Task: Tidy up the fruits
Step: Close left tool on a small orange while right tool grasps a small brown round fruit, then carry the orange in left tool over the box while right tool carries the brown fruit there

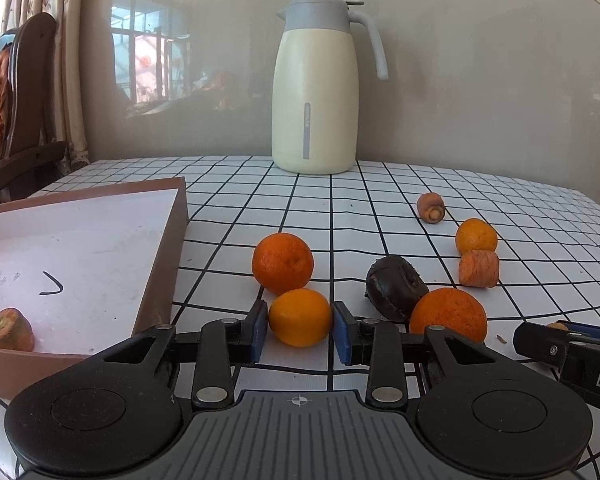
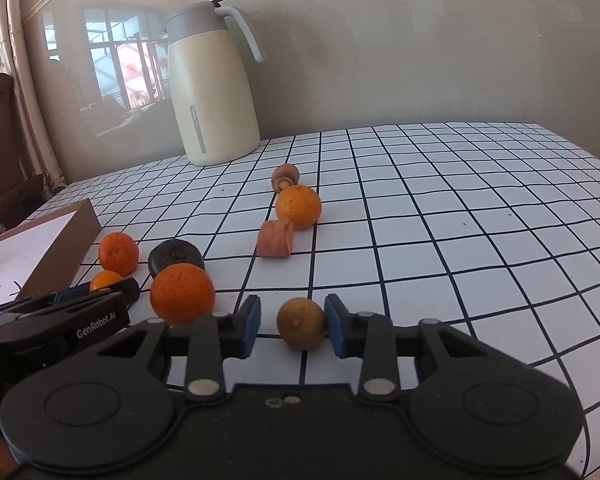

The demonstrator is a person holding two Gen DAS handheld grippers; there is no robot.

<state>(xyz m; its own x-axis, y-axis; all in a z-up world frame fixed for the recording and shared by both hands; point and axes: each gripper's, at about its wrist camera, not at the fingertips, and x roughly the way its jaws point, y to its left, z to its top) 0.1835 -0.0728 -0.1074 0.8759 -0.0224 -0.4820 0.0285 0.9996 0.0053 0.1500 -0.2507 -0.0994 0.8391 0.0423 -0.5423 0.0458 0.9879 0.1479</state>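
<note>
My left gripper (image 1: 300, 330) has its blue pads on both sides of a small yellow-orange fruit (image 1: 300, 317) resting on the checked tablecloth; the pads touch or nearly touch it. My right gripper (image 2: 292, 326) stands open around a brownish-green fruit (image 2: 301, 323); the right pad is close to it and there is a gap on the left. Other oranges lie near: one behind the left gripper (image 1: 282, 263), one at its right (image 1: 448, 314), one farther right (image 1: 476, 236). Carrot pieces (image 1: 478, 269) (image 1: 431, 208) and a dark fruit (image 1: 396, 286) lie among them.
A shallow brown box with a white floor (image 1: 168, 256) stands at the left and holds a carrot piece (image 1: 10, 330). A cream thermos jug (image 1: 314, 92) stands at the back by the wall. A wooden chair (image 1: 24, 120) is at the far left.
</note>
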